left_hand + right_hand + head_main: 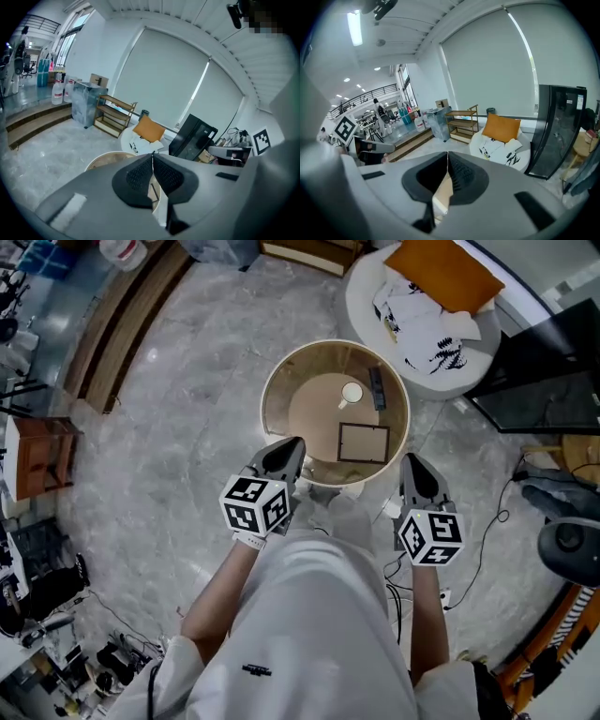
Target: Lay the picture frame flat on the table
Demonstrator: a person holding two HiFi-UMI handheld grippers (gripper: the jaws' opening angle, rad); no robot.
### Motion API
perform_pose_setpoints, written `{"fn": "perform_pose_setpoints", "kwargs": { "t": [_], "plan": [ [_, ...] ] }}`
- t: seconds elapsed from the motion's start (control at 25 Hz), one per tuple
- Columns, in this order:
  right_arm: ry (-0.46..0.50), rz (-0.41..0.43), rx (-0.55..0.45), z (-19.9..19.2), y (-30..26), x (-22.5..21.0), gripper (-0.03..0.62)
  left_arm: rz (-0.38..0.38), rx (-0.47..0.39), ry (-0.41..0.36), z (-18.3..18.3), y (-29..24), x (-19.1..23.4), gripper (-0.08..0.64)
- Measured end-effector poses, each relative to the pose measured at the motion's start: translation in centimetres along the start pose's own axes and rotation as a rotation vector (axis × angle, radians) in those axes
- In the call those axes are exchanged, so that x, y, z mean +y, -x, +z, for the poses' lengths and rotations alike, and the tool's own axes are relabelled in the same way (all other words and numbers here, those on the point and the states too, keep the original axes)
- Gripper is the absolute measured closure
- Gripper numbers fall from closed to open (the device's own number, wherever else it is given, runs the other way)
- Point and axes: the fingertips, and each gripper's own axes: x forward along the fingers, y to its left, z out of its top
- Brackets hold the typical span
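Note:
The picture frame (364,442), a dark thin-edged rectangle, appears to lie flat on the near right part of the round wooden table (281,381). A white cup (352,392) and a dark remote-like bar (376,388) sit behind it. My left gripper (296,446) hangs over the table's near left rim, shut and holding nothing. My right gripper (411,463) is just off the table's near right edge, also shut and empty. In the left gripper view the pads (140,176) meet at the tips, and so do the fingertips (461,171) in the right gripper view.
A white beanbag seat (422,343) with an orange cushion (442,276) stands behind the table on the right. A black cabinet (544,371) is at the far right, with cables (487,531) on the marble floor. Wooden steps (122,324) run along the left.

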Motion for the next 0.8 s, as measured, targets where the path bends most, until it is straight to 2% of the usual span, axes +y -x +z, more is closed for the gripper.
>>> {"fn": "perform_pose_setpoints", "kwargs": {
  "t": [0.2,0.44,0.56,0.8],
  "plan": [
    [-0.017,0.026,-0.013,0.3,2.1,1.9,0.588,-0.027,-0.053,-0.051,2.6,3.0,-1.0,0.552],
    [0.012,0.009,-0.058,1.1,4.0,3.4,0.588,-0.086,-0.063,-0.160,3.7,4.1,-3.3,0.552],
    [0.031,-0.013,-0.075,1.3,4.8,3.6,0.588,-0.123,-0.061,-0.181,3.4,3.9,-4.0,0.552],
    [-0.019,-0.030,-0.093,1.0,6.1,3.3,0.588,-0.146,-0.062,-0.192,3.3,4.5,-4.7,0.552]
  ]
}}
